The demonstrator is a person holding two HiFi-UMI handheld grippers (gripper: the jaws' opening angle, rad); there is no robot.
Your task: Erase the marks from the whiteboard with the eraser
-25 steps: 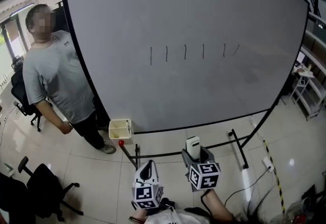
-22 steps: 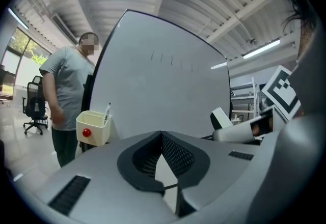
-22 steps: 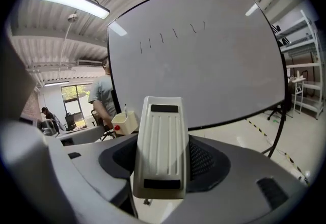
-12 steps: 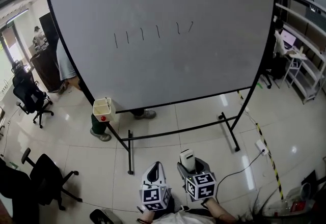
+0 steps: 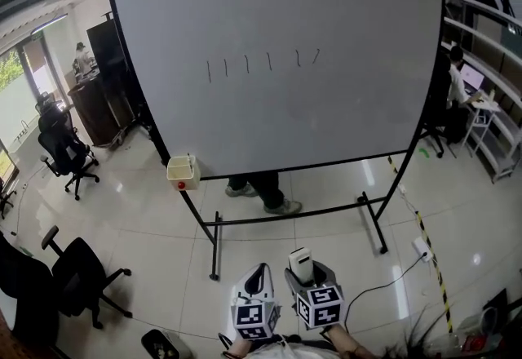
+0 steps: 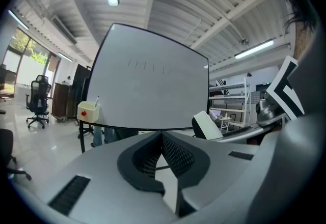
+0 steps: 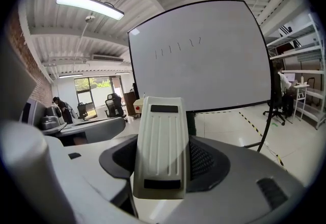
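At the far left two office chairs (image 5: 72,155) stand on the tiled floor, well clear of the work. A small cream box (image 5: 182,171) with a red spot hangs at the lower left corner of the whiteboard (image 5: 342,104). The left gripper (image 5: 258,271) is held low and close to the body; its own view shows the jaws brought together with nothing between them. The marks (image 5: 263,64), a short row of strokes, sit in the upper left part of the board and none appears wiped. The board is well apart from both grippers, so the erasing is judged not yet begun. A person's legs (image 5: 263,188) show beneath the board's lower edge, behind it. The right gripper (image 5: 308,269) has its jaws clamped on the eraser (image 7: 162,141), which stands upright with its ribbed back toward that camera. Which way the wiping face will meet the board cannot be told. To the right, a cable (image 5: 383,277) trails across the floor from a power strip (image 5: 422,248) beside the stand's foot (image 5: 380,228). Hazards noted: the approach crosses the cable and the stand's feet, so a trip is possible. The marks are high, and a stretched reach may press unevenly and twist the eraser in the jaws. Firm pressure could push the board toward the person behind it.
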